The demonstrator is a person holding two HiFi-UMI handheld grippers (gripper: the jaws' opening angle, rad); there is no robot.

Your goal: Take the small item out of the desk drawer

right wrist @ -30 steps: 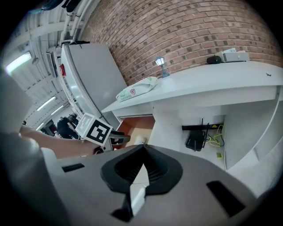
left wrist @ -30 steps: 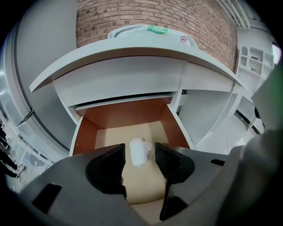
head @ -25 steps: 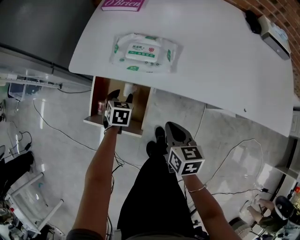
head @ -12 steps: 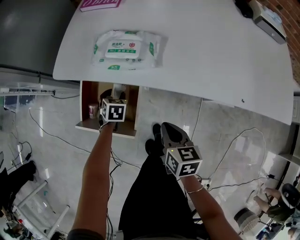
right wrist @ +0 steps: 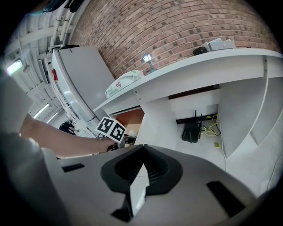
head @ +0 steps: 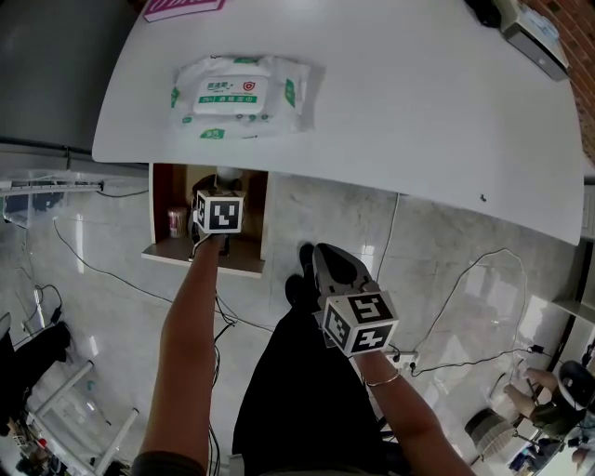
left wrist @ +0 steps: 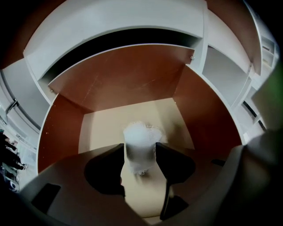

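Note:
The open drawer point(head: 160, 251) under the white desk point(head: 418, 121) has brown walls and a pale floor point(left wrist: 101, 128). A small white, fuzzy-edged item point(left wrist: 140, 137) stands on that floor; in the head view this item point(head: 226, 174) shows just under the desk edge. My left gripper point(head: 214, 189) reaches into the drawer. In the left gripper view its jaws point(left wrist: 140, 152) press the item's two sides. My right gripper point(head: 323, 256) hangs over the person's lap, right of the drawer, jaws together with nothing in them point(right wrist: 142, 152).
A pack of wet wipes point(head: 237, 93) and a pink book point(head: 181, 7) lie on the desk. A small red-and-white object point(head: 175, 221) sits at the drawer's left. Cables trail on the floor, and a black router point(right wrist: 191, 131) sits under the desk.
My left gripper has gone deeper into the drawer, up to the white item. The right gripper has barely moved.

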